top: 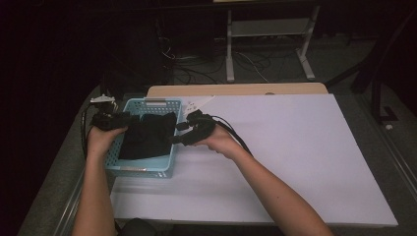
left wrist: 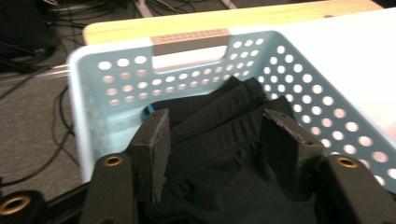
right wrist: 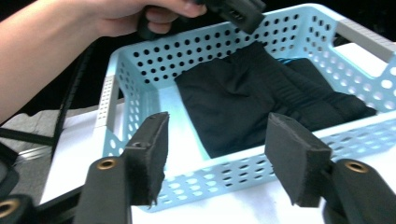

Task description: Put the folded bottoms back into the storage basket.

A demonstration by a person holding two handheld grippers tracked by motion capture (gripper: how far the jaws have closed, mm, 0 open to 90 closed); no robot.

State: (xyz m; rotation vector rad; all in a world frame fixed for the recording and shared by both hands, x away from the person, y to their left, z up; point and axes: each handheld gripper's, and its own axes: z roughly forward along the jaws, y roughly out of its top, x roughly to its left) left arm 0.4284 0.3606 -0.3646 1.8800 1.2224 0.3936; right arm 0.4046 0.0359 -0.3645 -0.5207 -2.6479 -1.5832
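Counter [top: 295, 162]: white top, spanning the centre and right of the high view, with a strip of pale wood [top: 236, 90] exposed along its far edge. One light blue perforated basket [top: 142, 167] stands directly on it at the left of the frame, close to the counter's left edge. A folded black garment [top: 147, 137] lies inside the basket. Grey floor surrounds the counter

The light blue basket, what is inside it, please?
Inside the light blue basket lies a folded black garment, covering most of the floor; a bare strip of floor shows along one wall. Whether something lies under the garment cannot be seen, because the cloth covers it.
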